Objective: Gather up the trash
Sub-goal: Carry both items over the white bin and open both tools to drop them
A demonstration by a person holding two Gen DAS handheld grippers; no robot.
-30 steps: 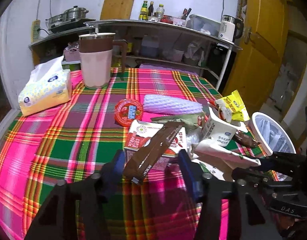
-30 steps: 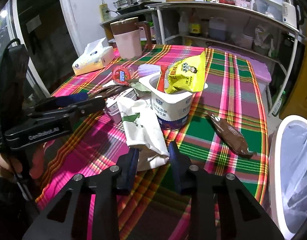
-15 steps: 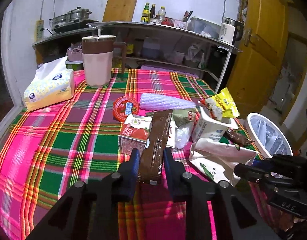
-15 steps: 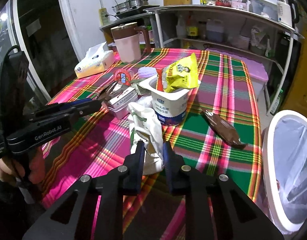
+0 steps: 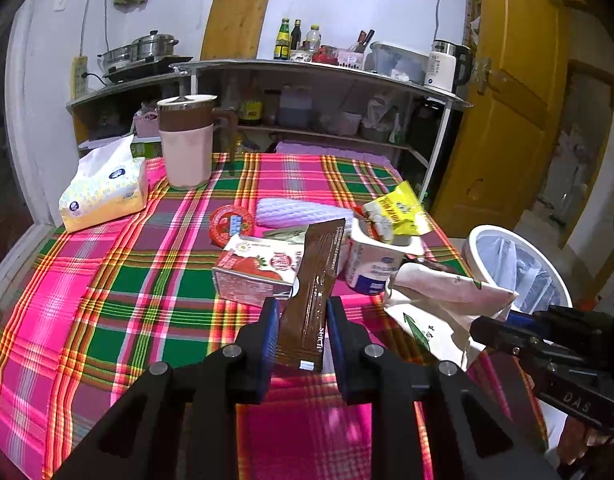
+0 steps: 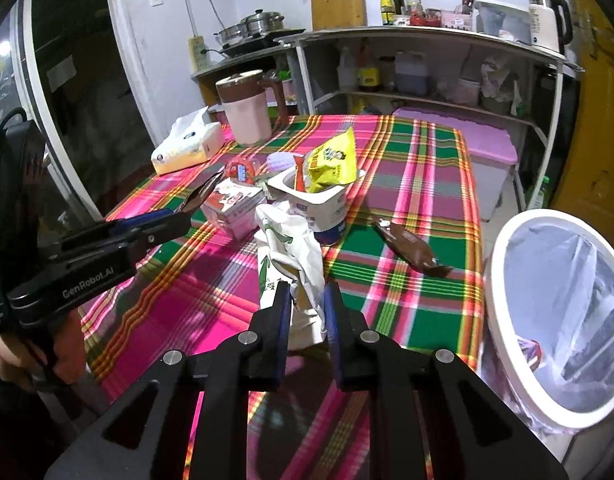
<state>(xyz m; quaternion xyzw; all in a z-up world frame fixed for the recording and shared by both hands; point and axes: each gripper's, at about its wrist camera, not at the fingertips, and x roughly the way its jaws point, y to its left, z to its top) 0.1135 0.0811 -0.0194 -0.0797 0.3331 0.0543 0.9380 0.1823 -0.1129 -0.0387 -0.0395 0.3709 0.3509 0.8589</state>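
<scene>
Now both grippers carry trash toward the bin [image 6: 503,280].
Left gripper [image 5: 300,326] pinches a brown wrapper [image 5: 317,280]; right gripper [image 6: 306,312] pinches a white bag [image 6: 295,252]; next, release over the bin beside the table's edge.

Home kitchen: stove pots [image 5: 137,50], kettle [image 5: 443,65], bottles [image 5: 283,39].

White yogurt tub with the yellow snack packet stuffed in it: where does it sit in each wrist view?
Left wrist: the white yogurt tub sits right of centre, just beyond the brown wrapper.
Right wrist: the tub sits centre, above the crumpled white bag.
Shared landmark: the pink jug with brown lid, at the table's far side.
</scene>
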